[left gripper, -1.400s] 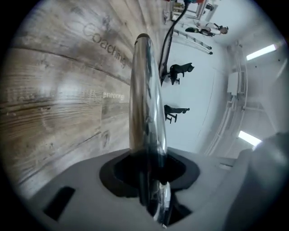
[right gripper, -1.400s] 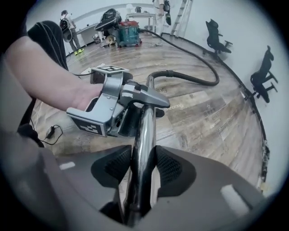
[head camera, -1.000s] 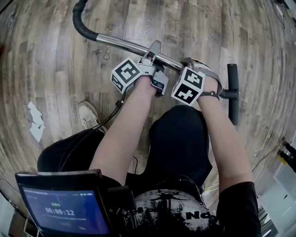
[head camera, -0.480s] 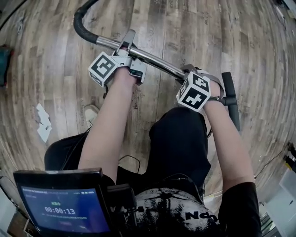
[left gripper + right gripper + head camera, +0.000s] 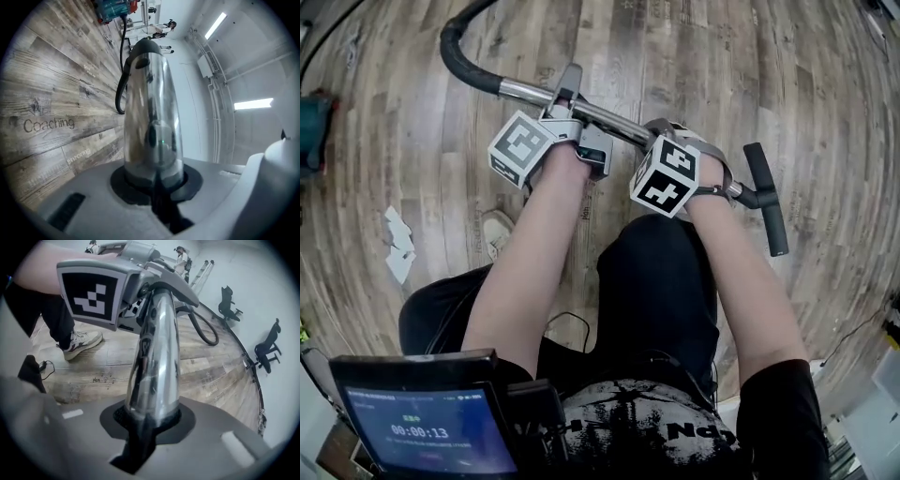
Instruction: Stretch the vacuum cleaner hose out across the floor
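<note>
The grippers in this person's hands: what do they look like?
The left gripper and right gripper are grey tools, each carrying a white cube with black square markers. A grey strap loops behind the right one. The person wears a black short-sleeved T-shirt with white print. Their jaws have just been closing, a metal tube between them.

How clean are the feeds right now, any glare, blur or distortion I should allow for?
Head view: evenly lit and sharp, but the fisheye bows the wood floor. Left gripper view: the chrome tube mirrors the room, and the ceiling light blows out. Right gripper view: bright streaks on the tube, dark vignette at the corners.
</note>
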A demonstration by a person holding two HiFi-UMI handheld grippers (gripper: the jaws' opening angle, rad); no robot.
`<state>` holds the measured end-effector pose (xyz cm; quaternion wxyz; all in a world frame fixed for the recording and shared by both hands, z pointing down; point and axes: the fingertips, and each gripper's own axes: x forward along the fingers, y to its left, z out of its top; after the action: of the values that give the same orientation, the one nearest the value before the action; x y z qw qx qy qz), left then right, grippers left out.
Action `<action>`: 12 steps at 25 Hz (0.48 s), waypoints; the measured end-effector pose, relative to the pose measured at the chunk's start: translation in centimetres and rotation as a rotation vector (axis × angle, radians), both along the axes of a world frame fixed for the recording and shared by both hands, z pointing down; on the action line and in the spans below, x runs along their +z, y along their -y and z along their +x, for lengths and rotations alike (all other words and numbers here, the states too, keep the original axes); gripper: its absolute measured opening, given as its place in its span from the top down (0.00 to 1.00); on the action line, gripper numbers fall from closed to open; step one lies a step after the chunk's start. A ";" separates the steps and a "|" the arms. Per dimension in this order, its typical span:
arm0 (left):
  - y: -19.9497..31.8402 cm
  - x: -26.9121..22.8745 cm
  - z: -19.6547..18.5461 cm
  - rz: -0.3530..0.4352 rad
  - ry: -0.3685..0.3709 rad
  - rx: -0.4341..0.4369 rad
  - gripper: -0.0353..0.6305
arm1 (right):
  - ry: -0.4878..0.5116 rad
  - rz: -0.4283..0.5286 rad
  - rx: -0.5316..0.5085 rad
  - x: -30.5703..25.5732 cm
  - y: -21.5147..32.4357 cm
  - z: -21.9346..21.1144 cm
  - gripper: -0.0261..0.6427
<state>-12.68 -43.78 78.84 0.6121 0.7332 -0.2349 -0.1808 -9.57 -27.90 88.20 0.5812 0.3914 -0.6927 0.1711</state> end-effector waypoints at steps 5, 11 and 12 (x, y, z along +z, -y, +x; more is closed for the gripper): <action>1.3 -2.8 -1.2 0.082 0.001 0.028 0.87 | 0.094 -0.018 0.034 -1.9 1.0 -2.4 0.84; 3.4 -13.4 -3.2 0.105 0.073 0.077 0.87 | 0.200 -0.034 0.070 -12.3 2.9 -6.1 0.84; 3.5 -15.6 -3.8 0.088 0.084 0.080 0.87 | 0.217 -0.042 0.072 -14.6 2.9 -7.0 0.84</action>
<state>-16.46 -47.31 63.24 0.5754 0.7752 -0.2225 -0.1355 -16.52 -30.82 73.58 0.5044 0.3827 -0.7333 0.2478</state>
